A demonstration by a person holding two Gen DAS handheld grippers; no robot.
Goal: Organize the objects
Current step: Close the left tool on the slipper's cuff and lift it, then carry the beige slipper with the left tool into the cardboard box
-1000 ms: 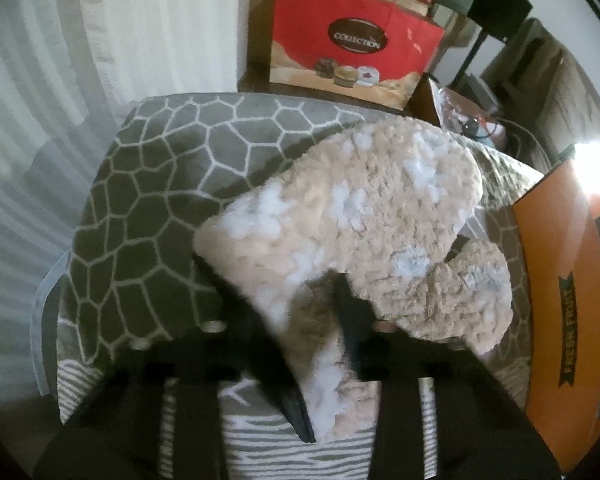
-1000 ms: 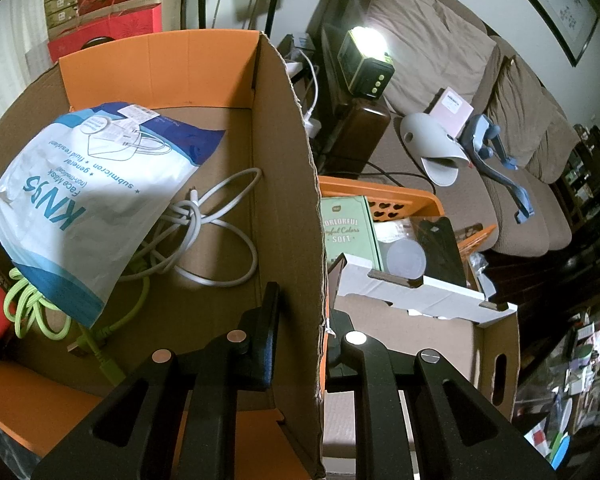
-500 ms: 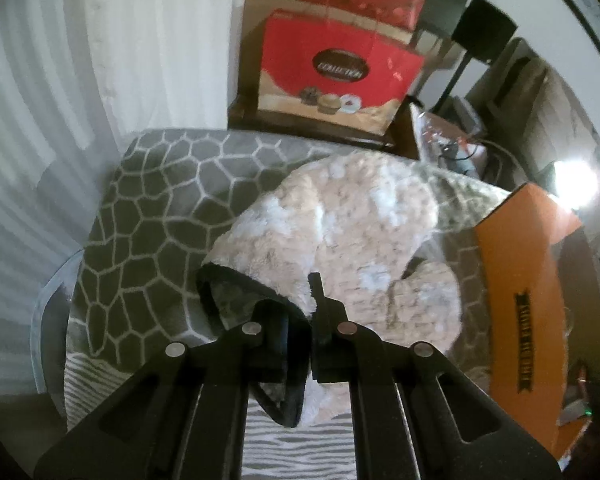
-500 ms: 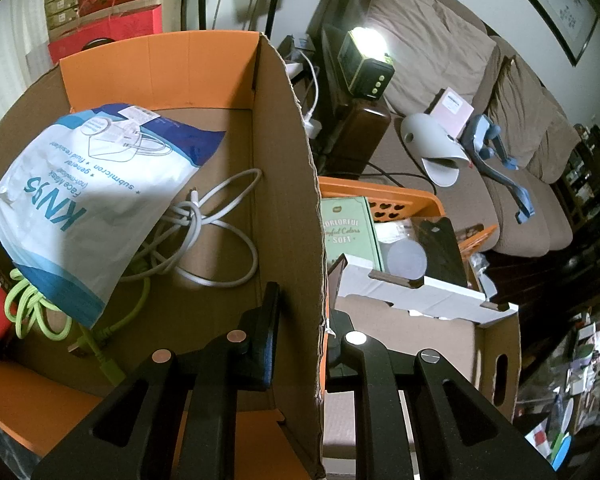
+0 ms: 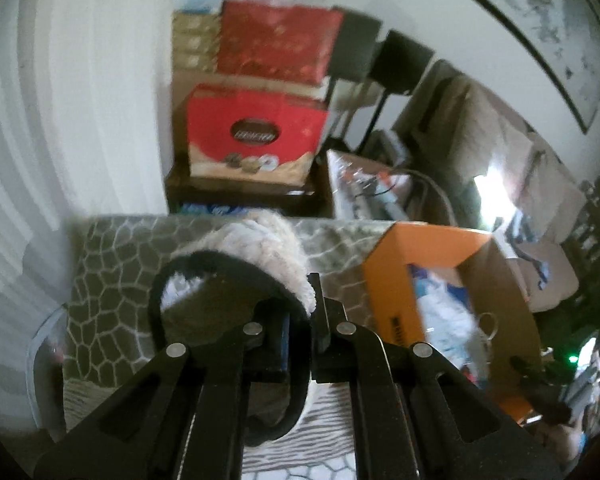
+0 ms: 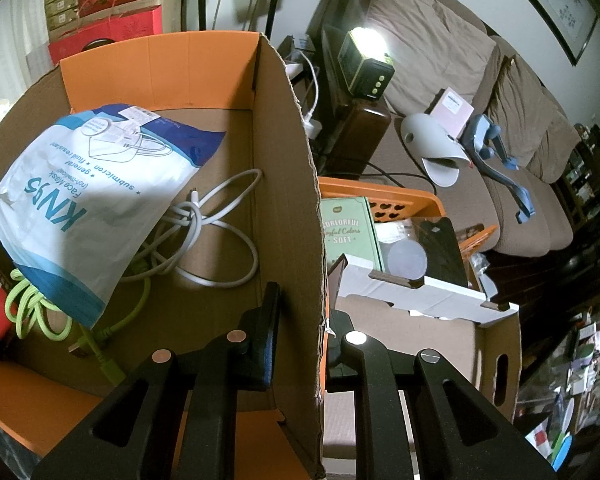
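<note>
My left gripper (image 5: 305,308) is shut on the black-edged cuff of a fluffy beige mitten (image 5: 260,248) and holds it lifted above the grey patterned cushion (image 5: 112,280). The mitten hangs forward, its far end hidden behind the cuff. The orange cardboard box (image 5: 392,280) stands to the right. In the right wrist view my right gripper (image 6: 300,320) is shut on that box's side wall (image 6: 288,200). Inside the box lie a face mask pack (image 6: 88,196), a white cable (image 6: 220,240) and a green cable (image 6: 32,304).
Red gift boxes (image 5: 256,136) are stacked behind the cushion. To the right of the box stand an orange basket (image 6: 400,200) with a green pack, a white-flapped carton (image 6: 420,300) and a brown sofa (image 6: 480,100) with a lamp (image 6: 364,60).
My left gripper closed on the mitten's cuff and lifted it off the cushion, swinging toward the orange box. My right gripper has kept its hold on the box wall.
</note>
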